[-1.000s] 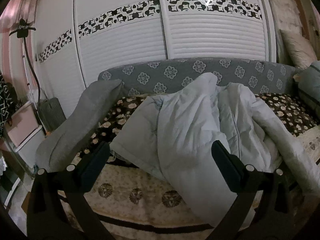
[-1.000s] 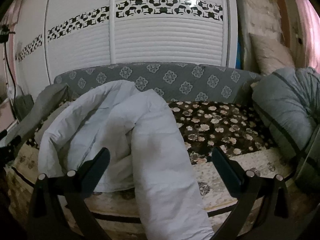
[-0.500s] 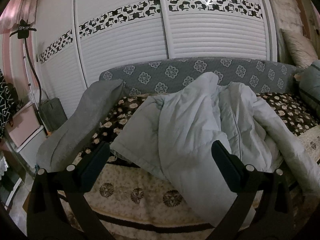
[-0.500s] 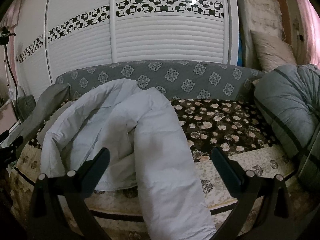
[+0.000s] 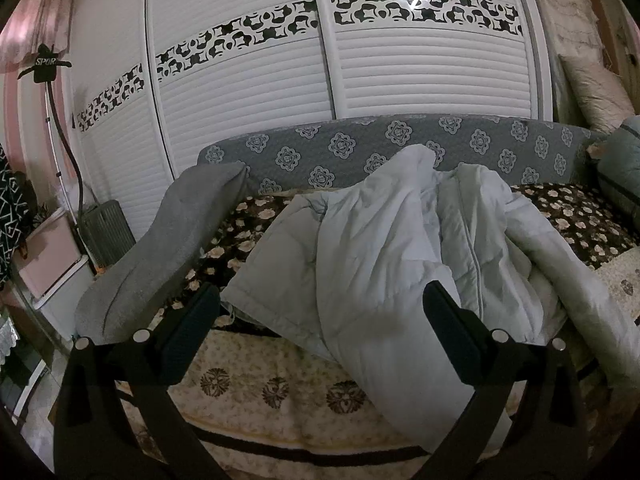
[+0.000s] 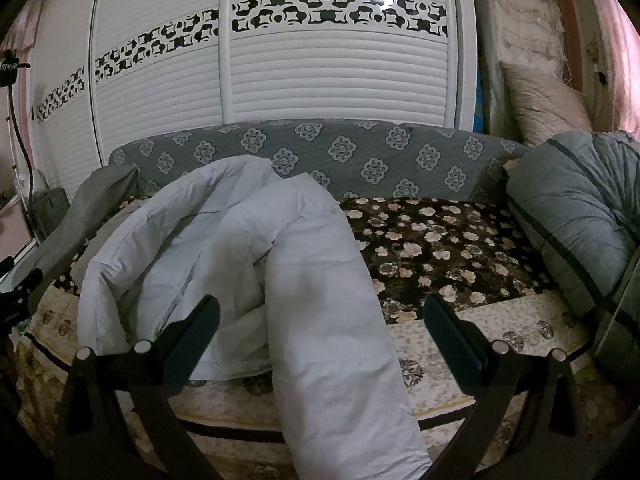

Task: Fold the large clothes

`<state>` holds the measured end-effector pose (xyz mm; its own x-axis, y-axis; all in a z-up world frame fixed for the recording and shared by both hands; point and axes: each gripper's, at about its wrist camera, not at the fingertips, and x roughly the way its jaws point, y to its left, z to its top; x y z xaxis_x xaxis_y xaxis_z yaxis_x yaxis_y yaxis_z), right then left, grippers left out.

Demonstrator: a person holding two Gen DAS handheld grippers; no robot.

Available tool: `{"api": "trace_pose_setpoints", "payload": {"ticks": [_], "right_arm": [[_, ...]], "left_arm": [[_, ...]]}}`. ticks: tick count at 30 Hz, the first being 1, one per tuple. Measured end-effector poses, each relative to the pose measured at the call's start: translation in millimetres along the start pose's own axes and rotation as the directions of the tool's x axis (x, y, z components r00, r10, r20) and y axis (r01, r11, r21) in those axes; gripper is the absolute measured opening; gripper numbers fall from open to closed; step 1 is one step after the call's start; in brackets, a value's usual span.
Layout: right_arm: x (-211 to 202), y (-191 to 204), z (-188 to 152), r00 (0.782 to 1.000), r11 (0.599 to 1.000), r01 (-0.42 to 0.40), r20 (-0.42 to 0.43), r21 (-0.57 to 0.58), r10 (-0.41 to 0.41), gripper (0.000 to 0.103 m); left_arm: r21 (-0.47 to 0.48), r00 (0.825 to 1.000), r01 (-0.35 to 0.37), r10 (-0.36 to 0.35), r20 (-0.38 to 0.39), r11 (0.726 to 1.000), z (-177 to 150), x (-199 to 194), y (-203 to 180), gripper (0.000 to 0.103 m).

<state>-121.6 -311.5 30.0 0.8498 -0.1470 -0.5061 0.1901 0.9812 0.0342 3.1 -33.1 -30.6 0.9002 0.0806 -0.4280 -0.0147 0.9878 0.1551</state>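
A pale blue padded coat (image 5: 384, 248) lies crumpled on the bed, with one sleeve hanging over the front edge; it also shows in the right wrist view (image 6: 240, 256). My left gripper (image 5: 320, 320) is open and empty, held in front of the bed a little short of the coat. My right gripper (image 6: 320, 324) is open and empty, facing the hanging sleeve (image 6: 340, 360) from in front of the bed. Neither gripper touches the coat.
The bed has a dark floral cover (image 6: 440, 248) and a beige patterned edge (image 5: 260, 384). A grey pillow (image 5: 168, 248) lies at the left end, a grey bundled quilt (image 6: 572, 216) at the right. A grey patterned headboard (image 6: 340, 152) and white wardrobe doors (image 5: 320, 80) stand behind.
Both grippers have drifted slightly; the view shifted a little, the bed appears slightly lower and nearer. The coat has not moved and both grippers stay open.
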Motion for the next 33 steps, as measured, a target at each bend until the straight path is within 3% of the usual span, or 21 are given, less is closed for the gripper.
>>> {"api": "trace_pose_setpoints", "payload": {"ticks": [24,33], "right_arm": [[3.1,-6.0,0.3,1.0,1.0,0.007,-0.005,0.002,-0.007,0.101],[7.7,-14.2,0.2,0.999,0.999,0.037,-0.012,0.029,-0.036,0.101]], "left_arm": [[0.024,1.0,0.024,-0.024,0.015,0.999,1.7,-7.8,-14.4,0.1],[0.129,0.995,0.094,-0.095,-0.002,0.987,-9.3,-14.1,-65.6,0.1]]}}
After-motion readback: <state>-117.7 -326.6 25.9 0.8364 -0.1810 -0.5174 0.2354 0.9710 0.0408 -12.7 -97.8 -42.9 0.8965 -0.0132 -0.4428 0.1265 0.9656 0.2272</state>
